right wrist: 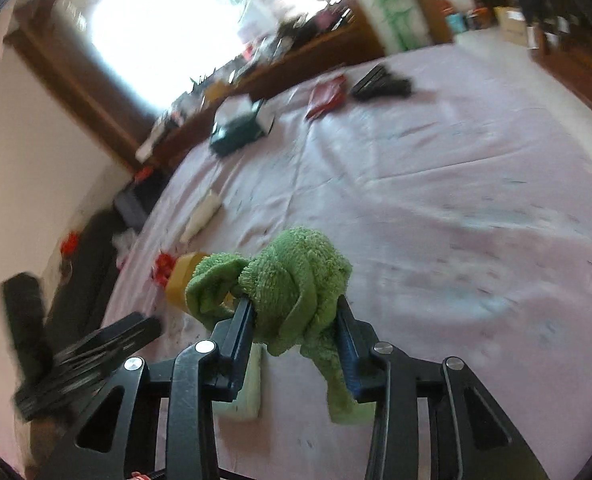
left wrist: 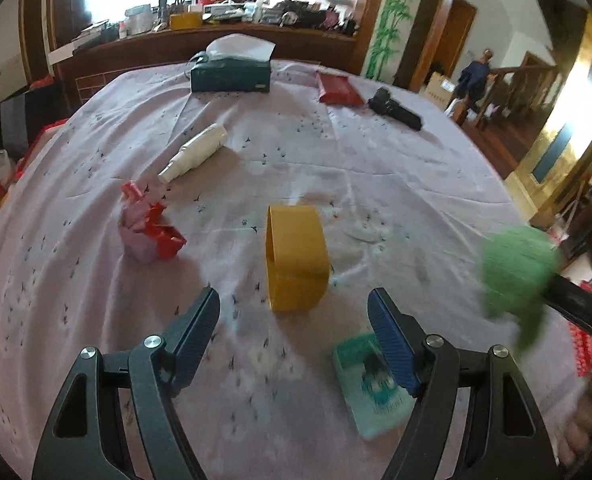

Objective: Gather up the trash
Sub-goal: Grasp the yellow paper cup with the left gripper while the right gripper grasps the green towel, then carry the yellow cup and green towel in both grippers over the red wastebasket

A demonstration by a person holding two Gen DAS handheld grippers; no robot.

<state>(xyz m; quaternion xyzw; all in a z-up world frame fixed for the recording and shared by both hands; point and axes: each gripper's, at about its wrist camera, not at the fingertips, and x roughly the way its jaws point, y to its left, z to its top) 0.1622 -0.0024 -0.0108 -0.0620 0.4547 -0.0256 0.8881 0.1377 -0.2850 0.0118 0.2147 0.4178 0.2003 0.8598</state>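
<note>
Cloth (right wrist: 292,280), green and bunched, sits clamped between the right gripper (right wrist: 294,320) jaws, lifted just over the bedsheet (right wrist: 455,200). The left gripper (left wrist: 296,320) hangs spread and empty before the yellow box (left wrist: 296,258). Pickup looks done; next comes carrying the cloth off, probably. Open sheet lies to the right, while a packet (left wrist: 369,388) lies close under the left jaws.

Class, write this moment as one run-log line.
left gripper: open, empty, above yellow box | right gripper: shut on green towel | bed sheet: items scattered
</note>
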